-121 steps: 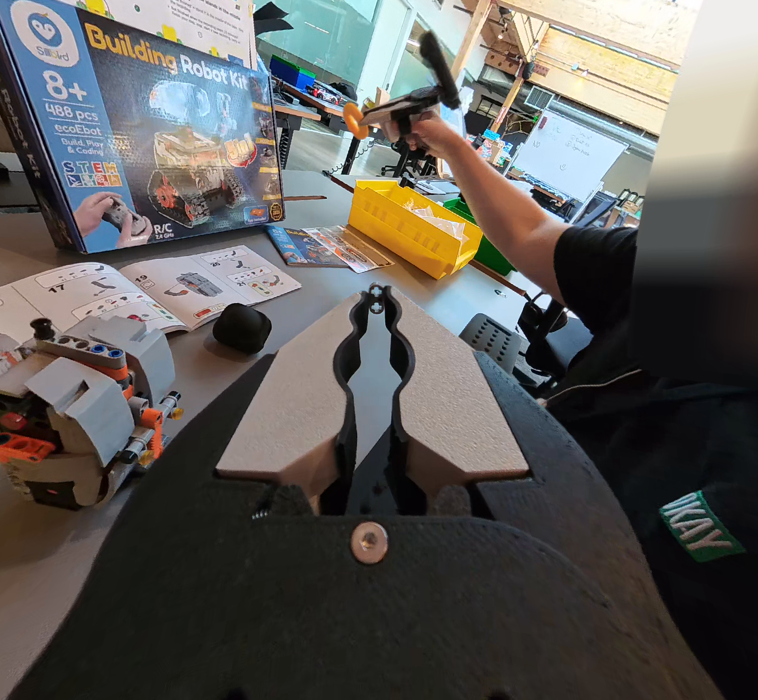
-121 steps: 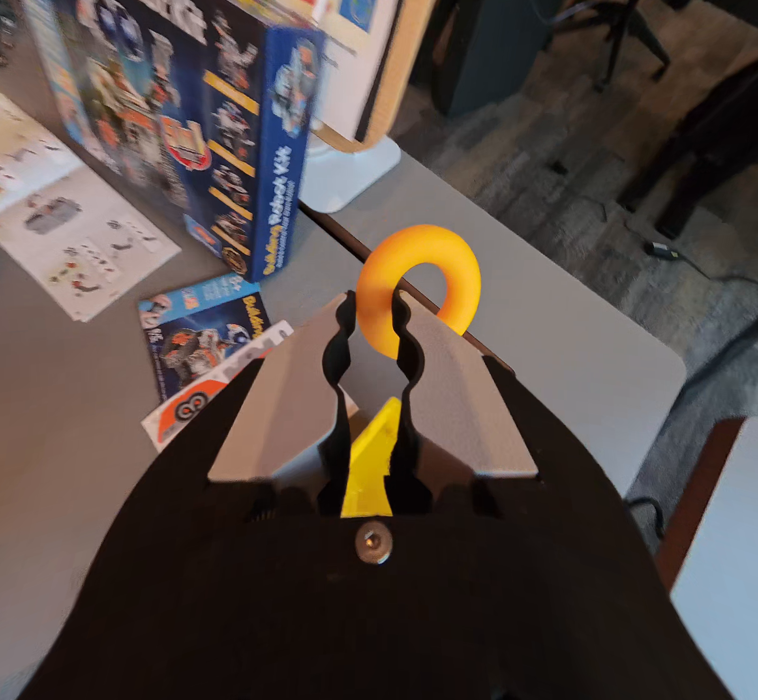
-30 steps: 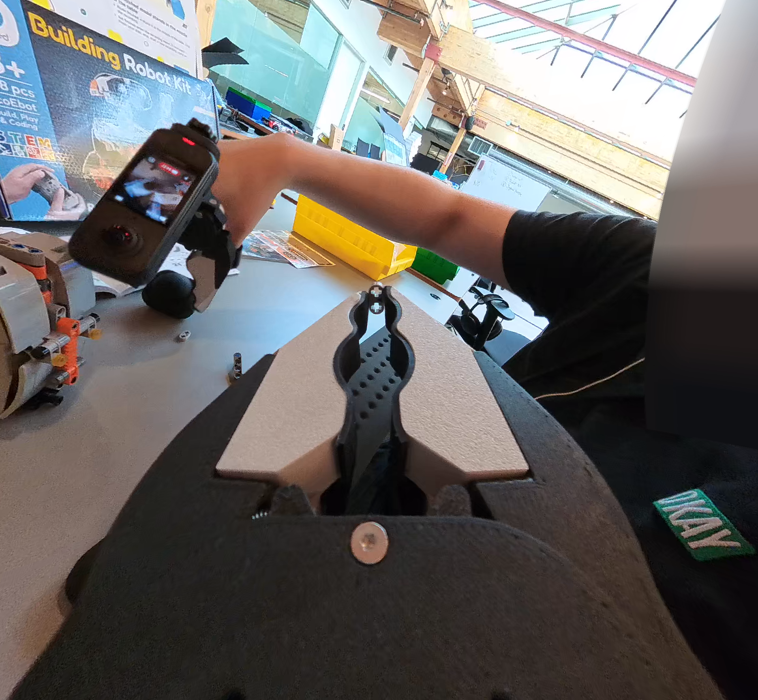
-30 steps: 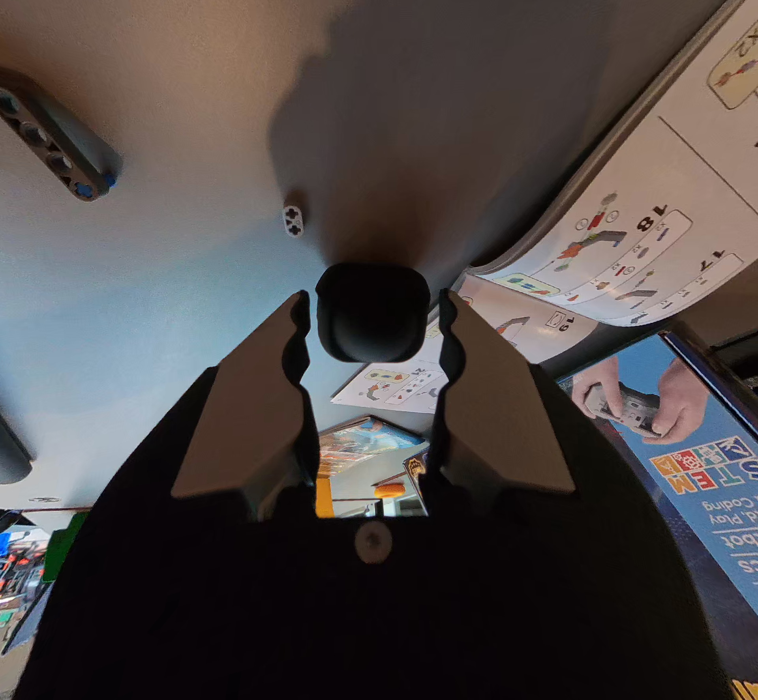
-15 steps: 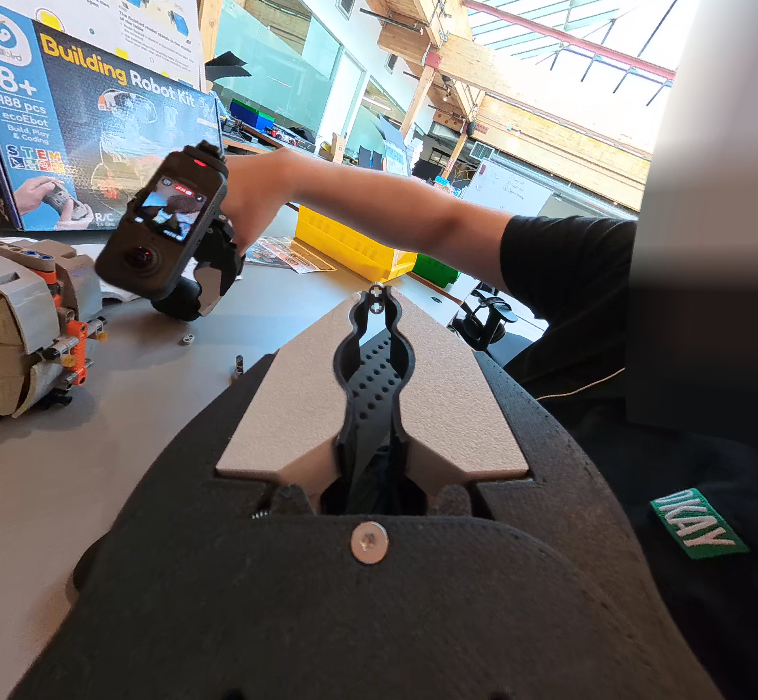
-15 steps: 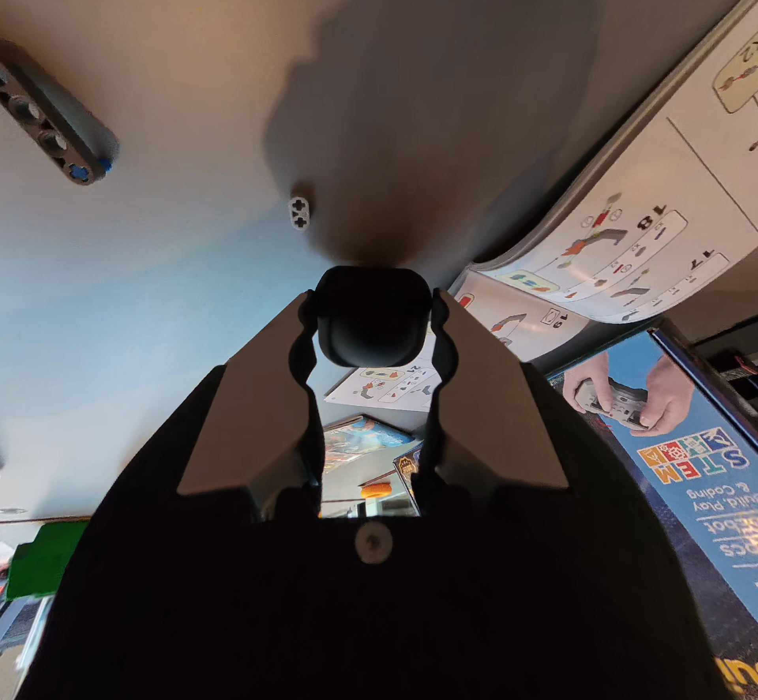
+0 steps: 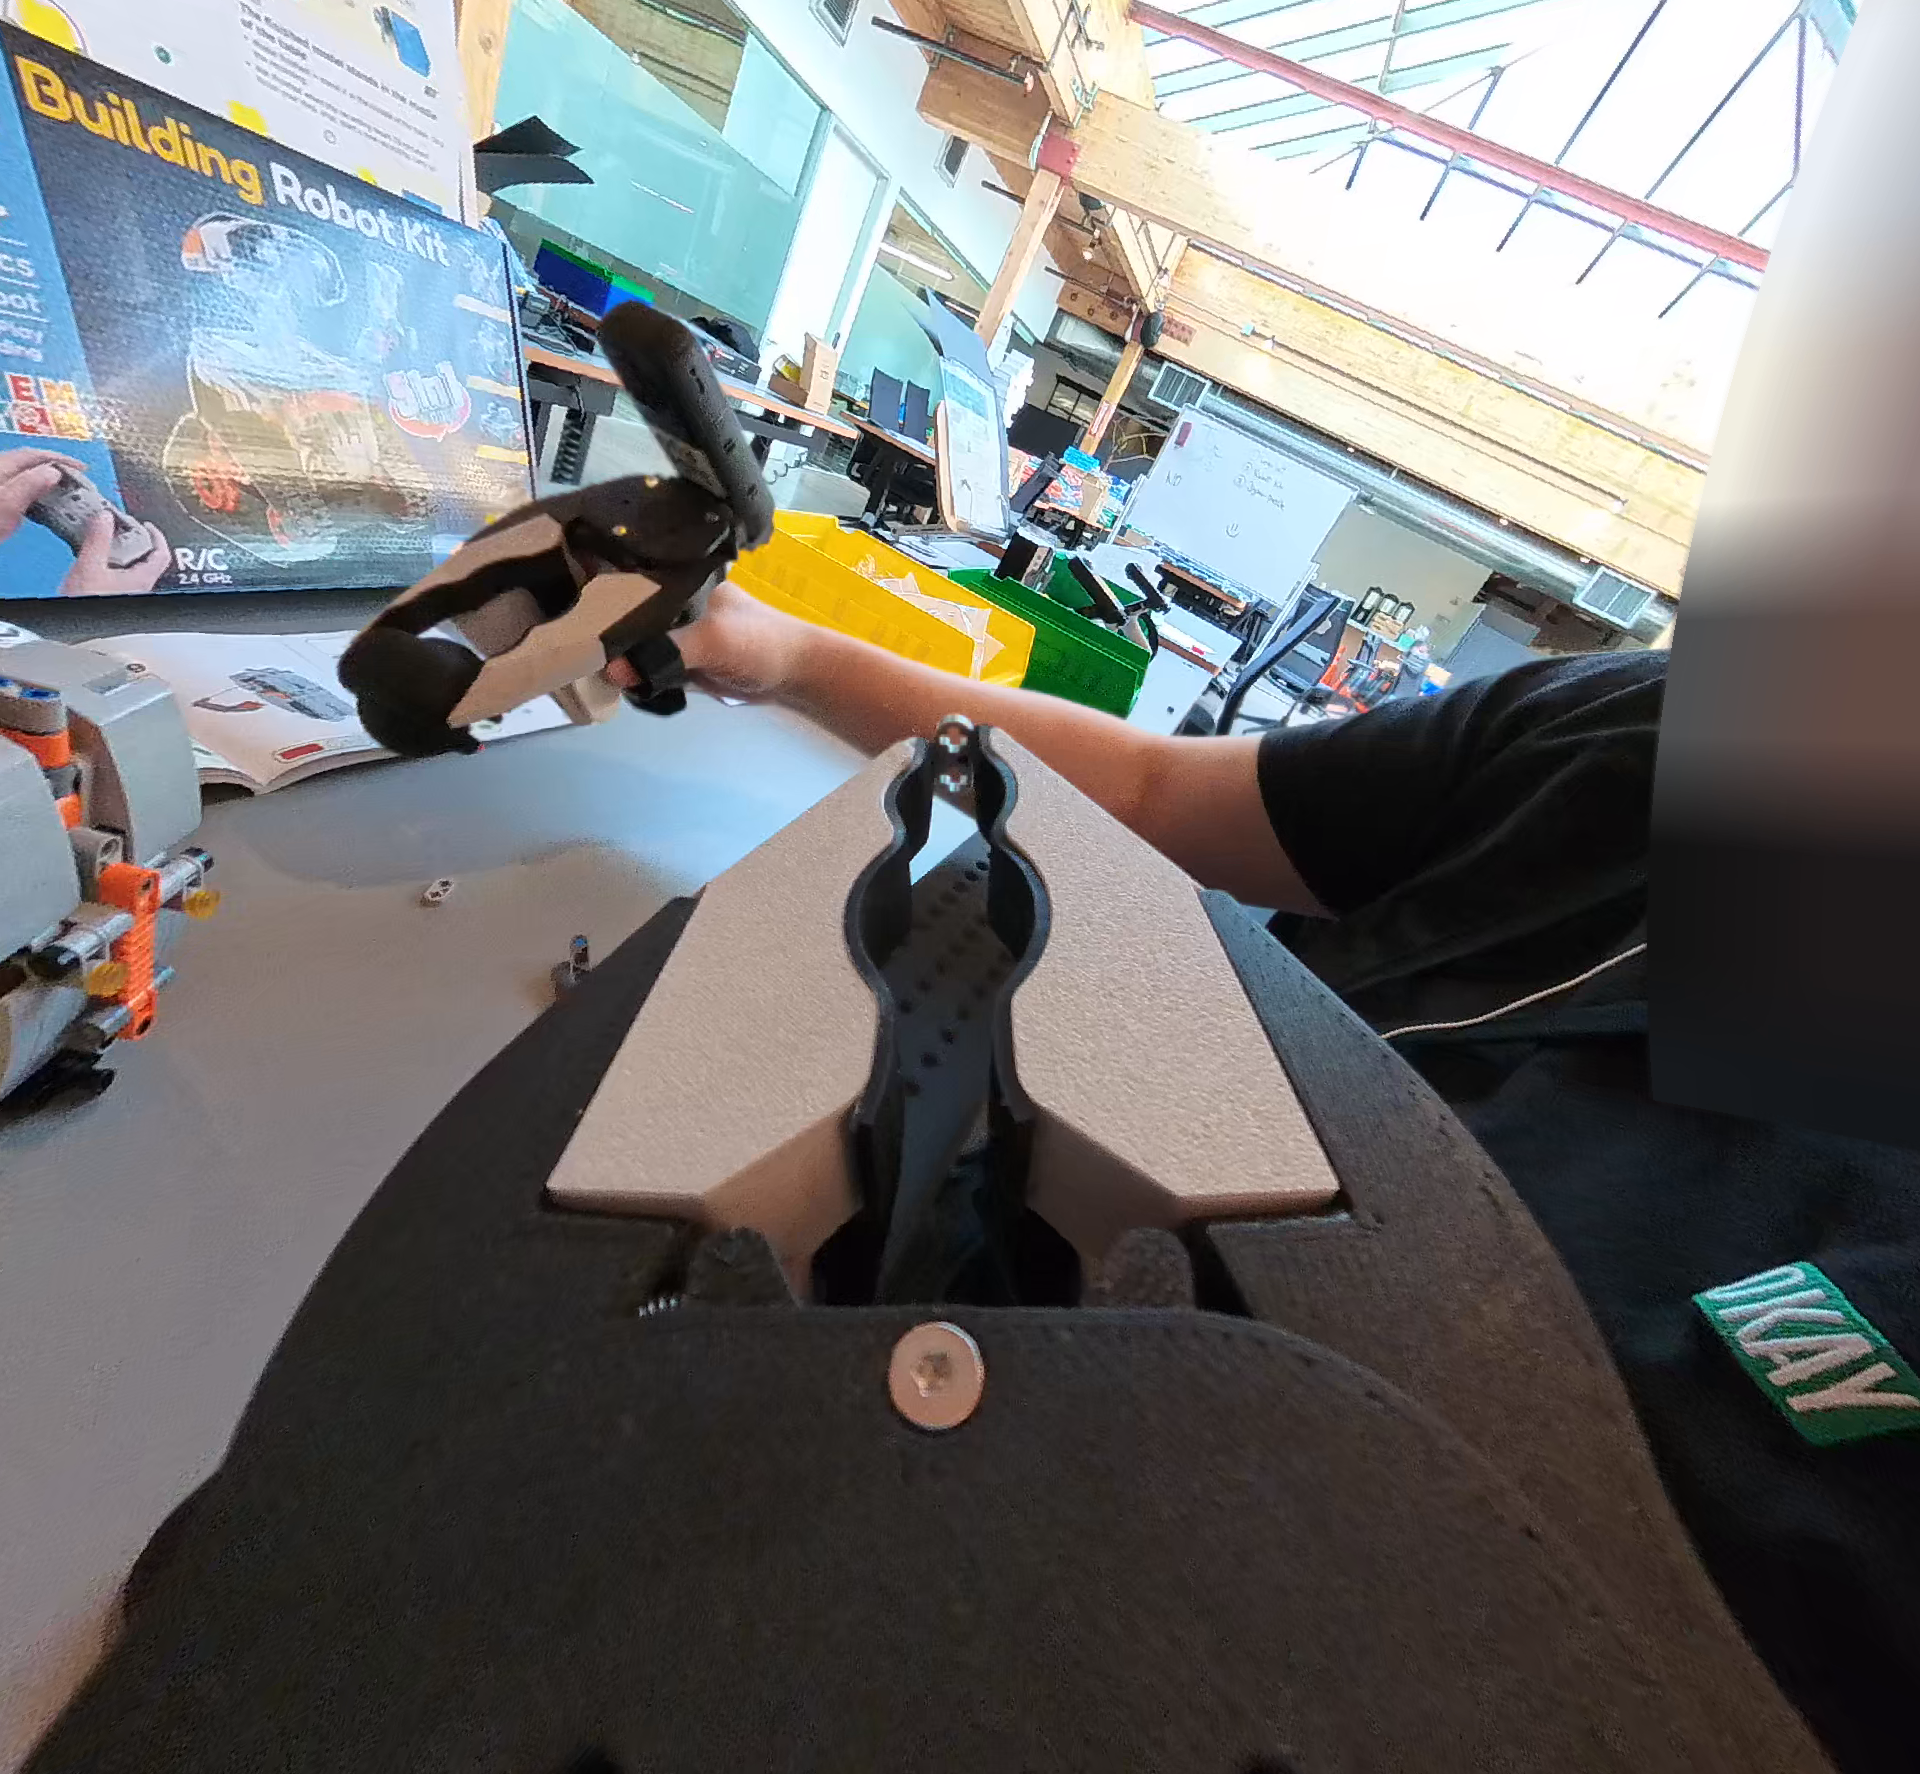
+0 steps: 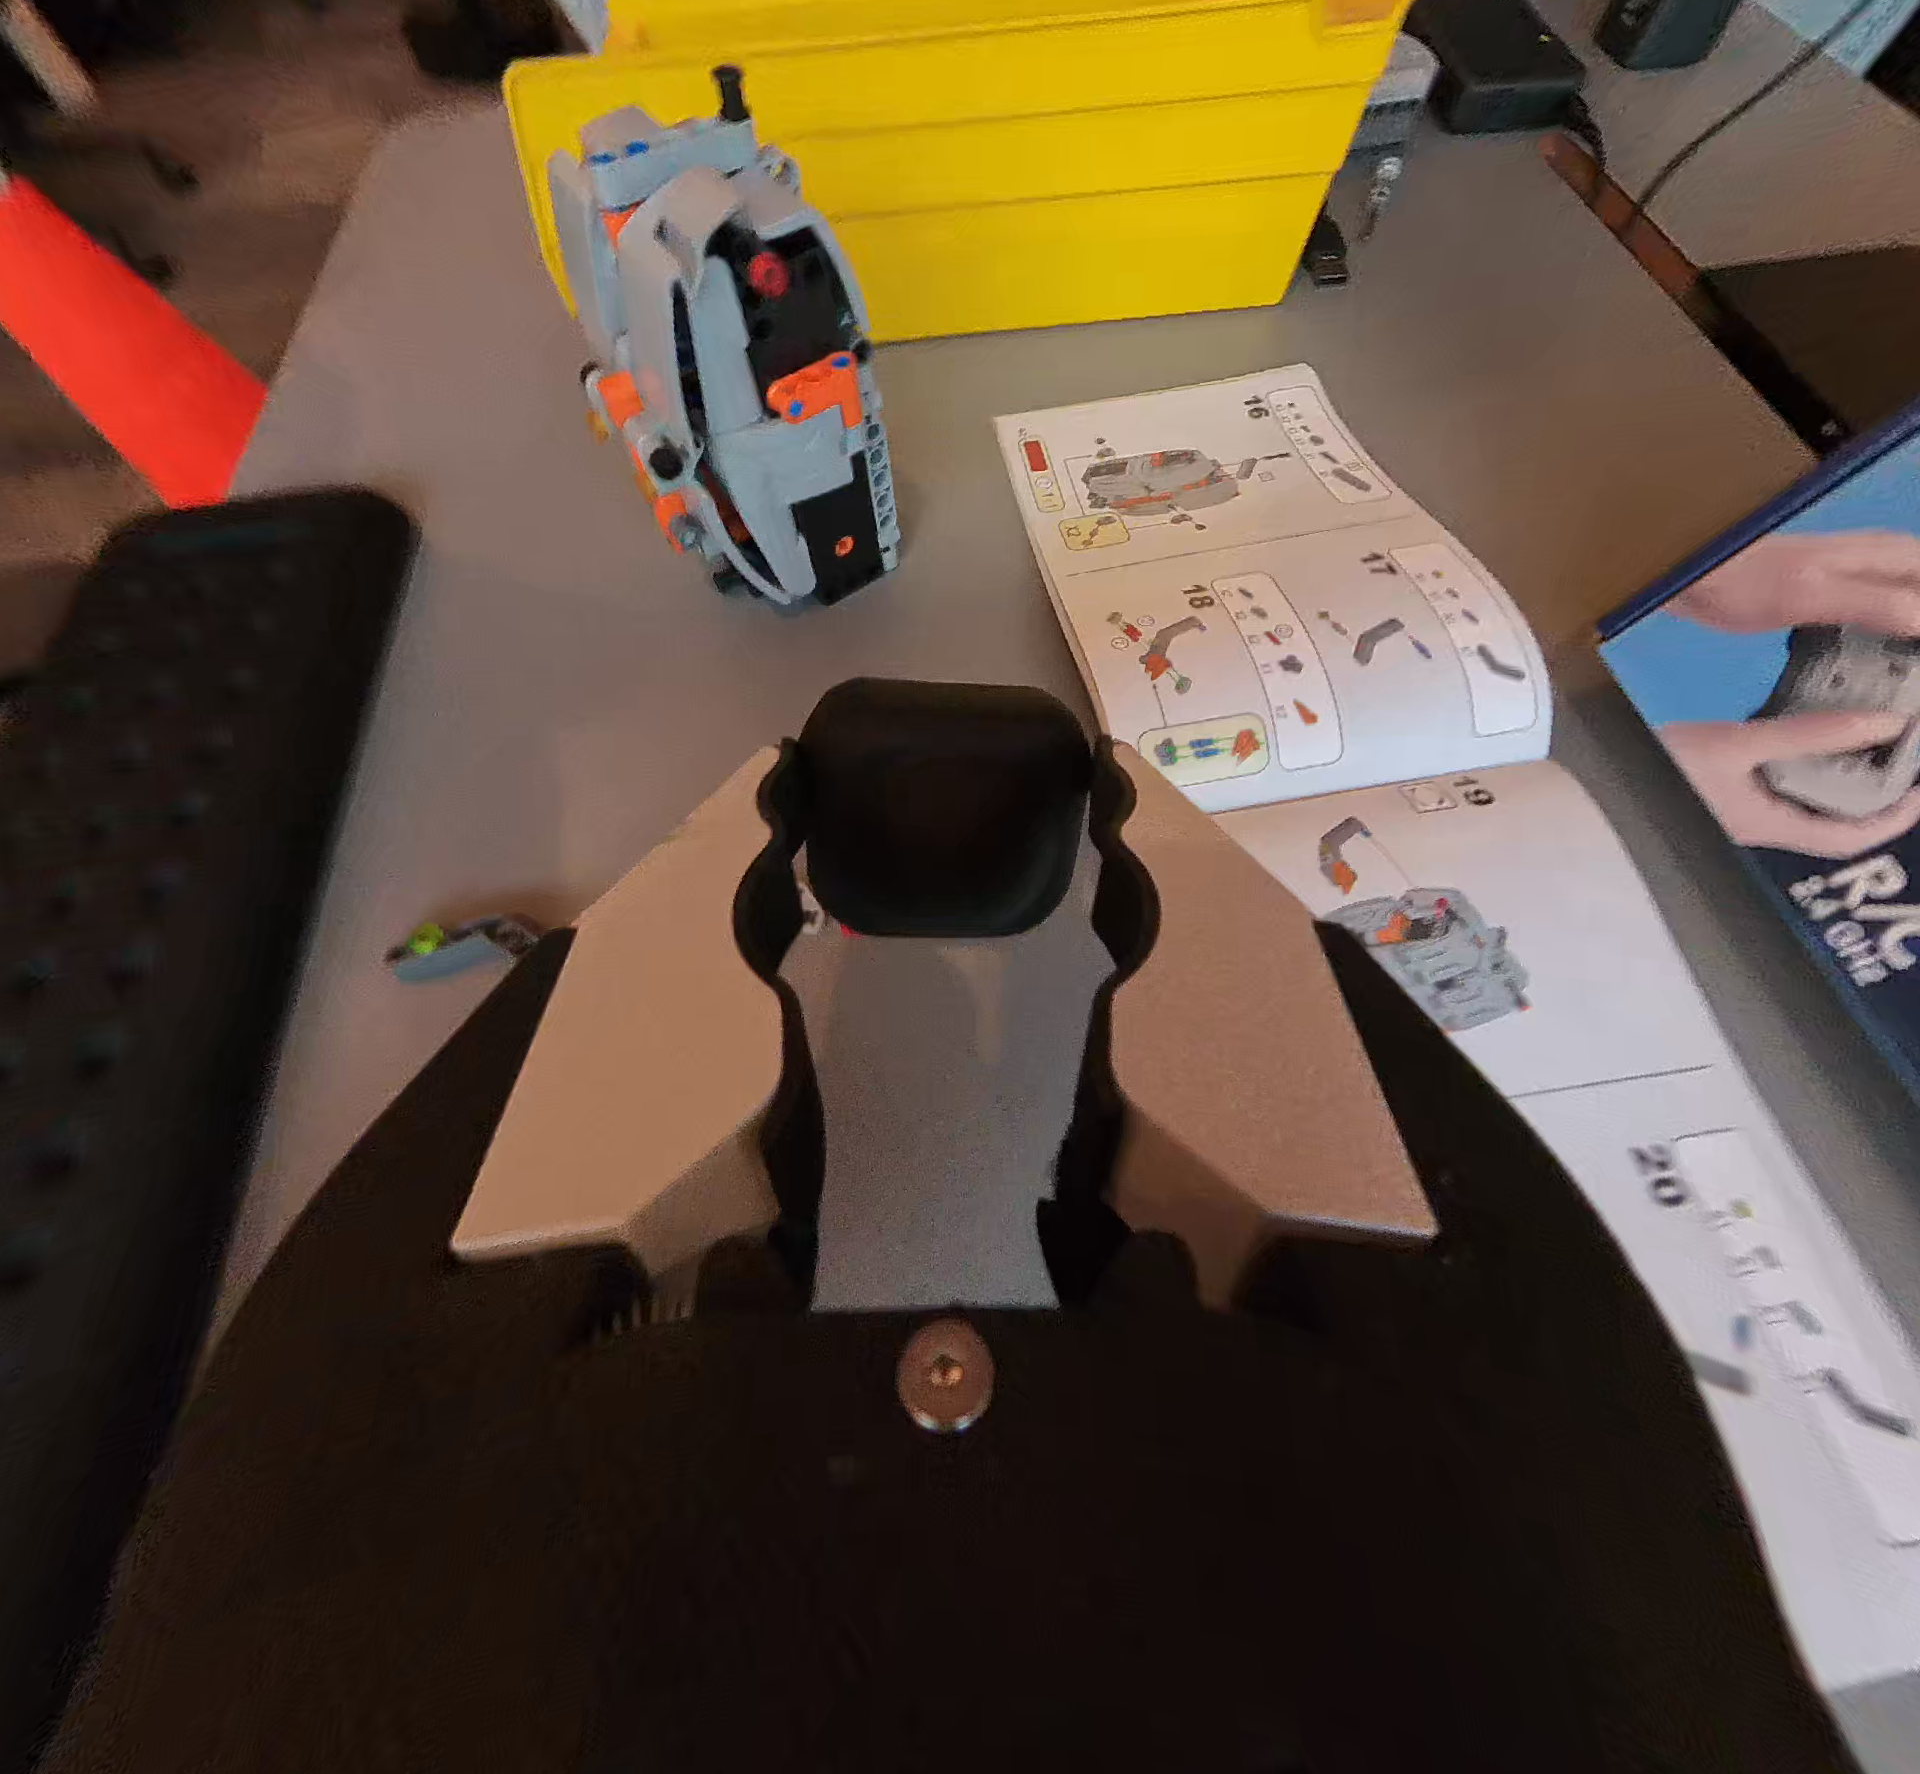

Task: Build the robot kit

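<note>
Black rounded block (image 8: 940, 810): squarish, soft corners, no clear long axis. It sits clamped between the tips of the right gripper (image 8: 940, 815), one finger on each flank, roughly half of it sticking out past the tips. In the left wrist view the same block (image 7: 400, 685) hangs clear above the desk (image 7: 312, 1049), not touching it, over the desk's middle near the open instruction booklet (image 8: 1278, 581).

From the block outward:
- Brick-built robot model (image 8: 727, 353) lies ahead of the right gripper and a bit left, standing on end, just in front of the yellow bin (image 8: 1039, 166) at the far edge of the desk. Well apart from the block.
- Booklet is ahead-right of the block, running back along the right side toward the blue kit box (image 8: 1787, 706).
- Small loose grey piece with a green dot (image 8: 457, 945) on the desk, left of the right gripper's fingers.
- Perforated black chair part (image 8: 156, 841) at the left edge of that view, off the desk.

Left gripper (image 7: 951, 768): closed right down, tips meeting, nothing held. It sits at the near edge of the desk, aimed across toward the person's forearm (image 7: 987, 737). The model (image 7: 73, 851) is off to its left.

Right gripper is the one nearer the model's open side; left is nearer its other end.
</note>
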Demonstrator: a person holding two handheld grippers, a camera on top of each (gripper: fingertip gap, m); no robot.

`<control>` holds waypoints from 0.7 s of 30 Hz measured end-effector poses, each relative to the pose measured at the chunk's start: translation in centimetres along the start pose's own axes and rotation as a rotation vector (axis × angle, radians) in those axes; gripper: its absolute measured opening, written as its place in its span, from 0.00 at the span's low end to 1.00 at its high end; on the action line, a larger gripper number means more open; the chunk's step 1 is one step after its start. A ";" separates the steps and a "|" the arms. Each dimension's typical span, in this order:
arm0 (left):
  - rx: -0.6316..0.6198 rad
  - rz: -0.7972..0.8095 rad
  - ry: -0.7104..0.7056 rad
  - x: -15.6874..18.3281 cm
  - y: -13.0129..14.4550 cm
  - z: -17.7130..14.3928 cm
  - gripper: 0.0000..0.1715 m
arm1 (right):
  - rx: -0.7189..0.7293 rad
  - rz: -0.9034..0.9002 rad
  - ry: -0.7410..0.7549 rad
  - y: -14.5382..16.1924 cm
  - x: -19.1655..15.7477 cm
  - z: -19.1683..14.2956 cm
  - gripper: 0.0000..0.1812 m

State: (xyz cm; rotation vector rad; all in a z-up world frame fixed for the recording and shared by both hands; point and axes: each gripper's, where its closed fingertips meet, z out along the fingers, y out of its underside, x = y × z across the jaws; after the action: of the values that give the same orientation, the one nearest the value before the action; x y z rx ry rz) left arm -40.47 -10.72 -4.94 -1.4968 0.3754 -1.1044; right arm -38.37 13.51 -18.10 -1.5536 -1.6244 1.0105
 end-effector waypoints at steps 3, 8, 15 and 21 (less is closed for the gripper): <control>-0.002 0.006 0.007 0.3 -0.1 0.5 0.03 | 0.041 0.134 -0.025 1.2 -0.2 0.8 0.30; -0.009 0.020 -0.001 1.0 0.1 0.7 0.03 | 0.117 0.251 -0.009 2.3 0.8 1.0 0.30; -0.001 0.017 -0.009 0.9 0.1 0.5 0.03 | 0.237 0.360 -0.024 1.4 1.6 -0.3 0.30; -0.005 0.020 -0.007 0.9 0.1 0.5 0.03 | 0.328 0.408 -0.076 -0.2 0.9 -1.1 0.30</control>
State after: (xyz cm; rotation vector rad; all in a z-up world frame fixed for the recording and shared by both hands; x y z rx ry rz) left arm -39.57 -11.10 -4.64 -1.4979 0.3877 -1.0832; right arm -37.59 14.48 -17.43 -1.6613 -1.1332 1.4843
